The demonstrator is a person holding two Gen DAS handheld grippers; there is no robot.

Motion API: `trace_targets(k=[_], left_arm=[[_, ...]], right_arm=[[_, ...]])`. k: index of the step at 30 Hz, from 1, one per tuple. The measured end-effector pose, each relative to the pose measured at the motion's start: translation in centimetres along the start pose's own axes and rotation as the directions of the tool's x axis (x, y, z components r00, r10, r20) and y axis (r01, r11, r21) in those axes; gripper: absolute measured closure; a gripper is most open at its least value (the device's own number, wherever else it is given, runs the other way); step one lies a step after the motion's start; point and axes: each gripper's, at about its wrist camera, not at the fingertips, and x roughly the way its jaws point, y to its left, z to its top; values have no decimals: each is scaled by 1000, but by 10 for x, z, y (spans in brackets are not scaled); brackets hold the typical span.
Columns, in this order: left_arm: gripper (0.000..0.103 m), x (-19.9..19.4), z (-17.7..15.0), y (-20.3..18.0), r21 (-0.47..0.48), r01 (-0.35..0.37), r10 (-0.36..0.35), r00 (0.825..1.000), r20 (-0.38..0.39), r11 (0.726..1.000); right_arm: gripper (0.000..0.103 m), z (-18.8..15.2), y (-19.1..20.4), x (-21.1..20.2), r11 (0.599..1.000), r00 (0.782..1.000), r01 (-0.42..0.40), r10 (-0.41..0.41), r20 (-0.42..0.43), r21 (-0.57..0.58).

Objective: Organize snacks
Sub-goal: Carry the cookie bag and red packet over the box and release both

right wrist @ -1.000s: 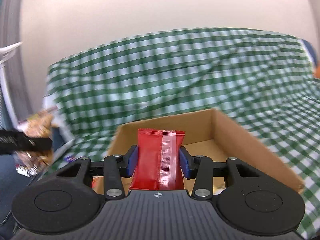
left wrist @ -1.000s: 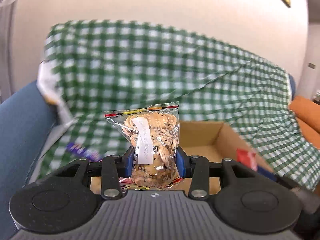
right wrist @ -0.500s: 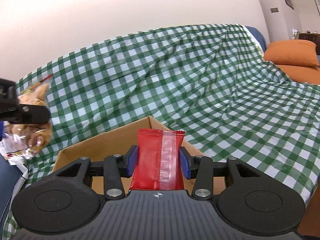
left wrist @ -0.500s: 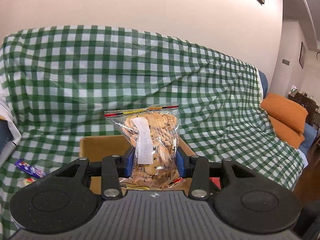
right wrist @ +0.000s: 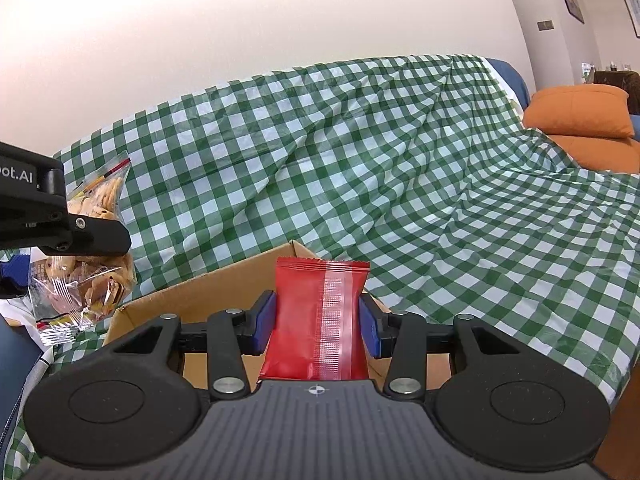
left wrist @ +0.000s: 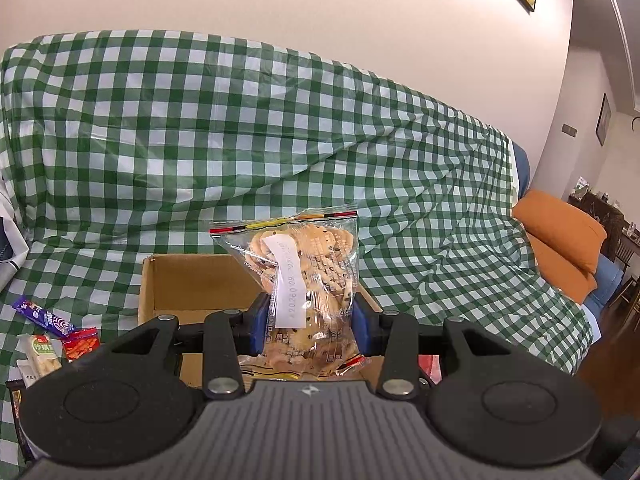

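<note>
My left gripper (left wrist: 308,322) is shut on a clear bag of cookies (left wrist: 304,264) with a white label, held upright over the open cardboard box (left wrist: 192,280). In the right wrist view my right gripper (right wrist: 318,322) is shut on a red snack packet (right wrist: 320,316), also above the cardboard box (right wrist: 224,292). The left gripper's finger (right wrist: 96,236) and the cookie bag (right wrist: 84,280) show at the left edge of that view. The box floor is mostly hidden behind both grippers.
Loose snacks lie left of the box: a purple bar (left wrist: 42,316), a red packet (left wrist: 82,344) and a white packet (left wrist: 38,356). A green checked cloth (left wrist: 240,140) covers the sofa. Orange cushions (left wrist: 560,240) sit at the right end.
Over the first half second both views swung across the sofa and the box shifted in frame; since then both hands have held still. Both packets stay gripped.
</note>
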Motion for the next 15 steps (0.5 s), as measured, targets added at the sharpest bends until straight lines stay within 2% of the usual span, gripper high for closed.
trace_targets(k=[15], left_arm=[[57,-3,-4,-2,3,0,0,1000,1,1000]], right_arm=[[57,0,1,-3,1000,1000,-8,8,5,-13]])
